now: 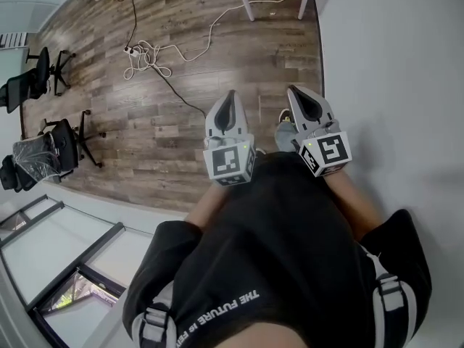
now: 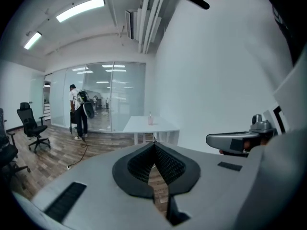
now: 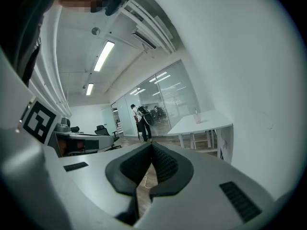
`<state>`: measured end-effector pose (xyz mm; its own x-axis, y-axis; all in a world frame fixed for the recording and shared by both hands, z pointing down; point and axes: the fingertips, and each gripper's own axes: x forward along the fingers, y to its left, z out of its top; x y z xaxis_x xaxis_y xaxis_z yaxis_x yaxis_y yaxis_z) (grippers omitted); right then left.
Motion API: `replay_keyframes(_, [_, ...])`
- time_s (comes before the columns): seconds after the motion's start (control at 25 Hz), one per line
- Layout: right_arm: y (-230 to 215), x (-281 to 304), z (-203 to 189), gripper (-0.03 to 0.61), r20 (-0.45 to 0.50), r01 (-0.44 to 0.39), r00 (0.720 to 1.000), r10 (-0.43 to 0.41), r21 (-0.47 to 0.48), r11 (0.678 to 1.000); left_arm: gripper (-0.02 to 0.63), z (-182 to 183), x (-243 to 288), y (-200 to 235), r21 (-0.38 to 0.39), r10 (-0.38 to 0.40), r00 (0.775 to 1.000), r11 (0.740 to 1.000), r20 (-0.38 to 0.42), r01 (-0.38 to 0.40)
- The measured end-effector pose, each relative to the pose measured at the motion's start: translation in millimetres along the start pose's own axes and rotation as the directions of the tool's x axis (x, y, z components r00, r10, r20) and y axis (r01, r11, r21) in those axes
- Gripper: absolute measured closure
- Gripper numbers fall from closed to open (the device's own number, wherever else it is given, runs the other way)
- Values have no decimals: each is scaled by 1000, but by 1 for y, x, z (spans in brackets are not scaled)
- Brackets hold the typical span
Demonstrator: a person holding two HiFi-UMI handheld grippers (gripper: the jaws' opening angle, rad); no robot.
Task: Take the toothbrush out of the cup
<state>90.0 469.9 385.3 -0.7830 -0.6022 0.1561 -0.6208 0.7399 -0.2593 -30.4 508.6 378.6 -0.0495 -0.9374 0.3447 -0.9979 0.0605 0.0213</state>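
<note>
Both grippers are held close to the person's chest, pointing forward over a wooden floor. My left gripper is shut with nothing between its jaws. My right gripper is also shut and empty, just to the right of the left one. Far ahead stands a white table carrying a small pinkish cup. It is too small to tell whether a toothbrush is in it.
A white wall runs along the right. Cables and a power strip lie on the floor, with office chairs at the left. A person with a backpack stands by the glass partition far ahead.
</note>
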Motion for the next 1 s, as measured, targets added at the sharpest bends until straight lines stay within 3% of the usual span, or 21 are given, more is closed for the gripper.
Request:
replay_keyframes(0.36, [-65,11,25,565,43,-22,999,21,16,1000,606,22,46,-23,7,53,998,999,-27,-53])
replay_keyframes(0.68, [-84,7,36,565,86,8,996,-12,36,999,606,28,64,-41,27,35,998,999,-49,-33])
replay_keyframes(1.0, [-93,9,28,565,57,34,998,-34,8,999,606,36,89,-44,58,-14,999,998,-39,16])
